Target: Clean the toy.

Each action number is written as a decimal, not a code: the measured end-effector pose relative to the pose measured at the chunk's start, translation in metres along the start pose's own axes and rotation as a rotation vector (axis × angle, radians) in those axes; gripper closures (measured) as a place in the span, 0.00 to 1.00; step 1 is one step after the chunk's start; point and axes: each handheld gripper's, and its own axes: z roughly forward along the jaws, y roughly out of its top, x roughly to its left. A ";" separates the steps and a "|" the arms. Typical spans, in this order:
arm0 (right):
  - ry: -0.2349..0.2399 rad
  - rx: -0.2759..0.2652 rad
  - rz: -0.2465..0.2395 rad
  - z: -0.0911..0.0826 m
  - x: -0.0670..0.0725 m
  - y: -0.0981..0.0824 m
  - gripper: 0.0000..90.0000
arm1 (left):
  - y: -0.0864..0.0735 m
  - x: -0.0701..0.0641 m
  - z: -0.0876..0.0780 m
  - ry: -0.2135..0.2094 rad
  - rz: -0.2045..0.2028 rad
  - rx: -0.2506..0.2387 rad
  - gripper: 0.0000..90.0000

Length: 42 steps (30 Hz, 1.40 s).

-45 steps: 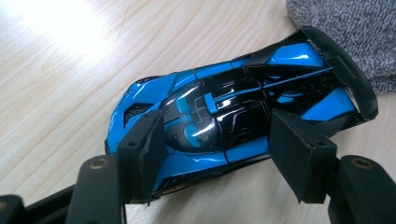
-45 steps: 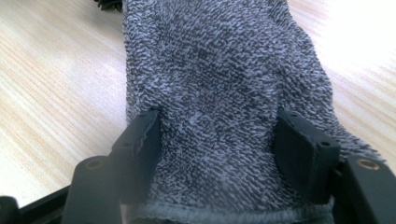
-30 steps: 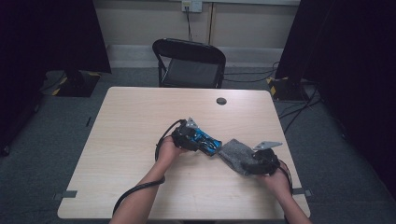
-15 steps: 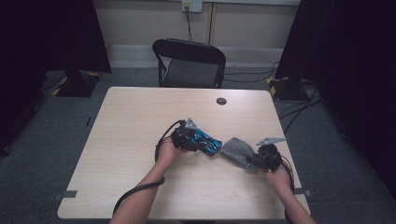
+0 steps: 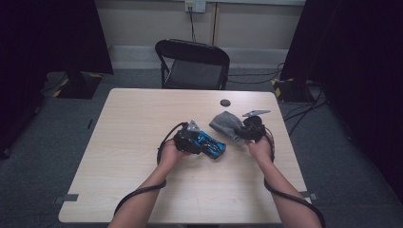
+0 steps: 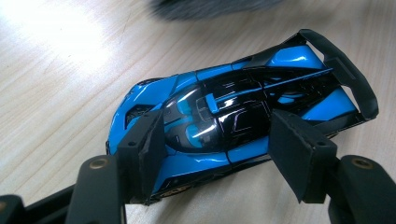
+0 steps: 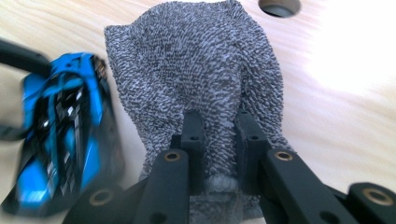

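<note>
A blue and black toy sports car (image 6: 299,58) rests on the light wooden table (image 5: 133,123). My left gripper (image 6: 217,135) is shut on it, one pad on each side of its body. In the high view the car (image 5: 215,147) pokes out to the right of the left gripper (image 5: 202,141). Just right of it lies a grey knitted cloth (image 5: 225,122), with my right gripper (image 5: 242,132) shut on its near edge. In the right gripper view the jaws (image 7: 219,126) pinch a fold of the cloth (image 7: 196,60), and the car (image 7: 60,135) is blurred at the left.
A small dark round hole or cap (image 5: 225,102) sits in the tabletop just beyond the cloth. A black folding chair (image 5: 192,64) stands behind the far edge. Cables trail from both grippers along the forearms.
My right hand has moved away from the near edge towards the far side, dragging the grey cloth with it, so the cloth now lies beyond the car. The left gripper and car stayed put.
</note>
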 end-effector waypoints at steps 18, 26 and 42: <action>0.084 0.100 -0.177 0.060 0.036 0.013 0.86 | -0.002 -0.001 0.000 0.006 -0.002 -0.011 0.41; 0.142 0.118 -0.177 0.050 0.027 0.006 0.87 | -0.001 -0.001 0.000 0.004 -0.004 -0.010 0.41; 0.191 0.115 -0.130 0.019 0.012 -0.023 0.87 | 0.000 -0.002 0.000 0.006 -0.002 -0.002 0.41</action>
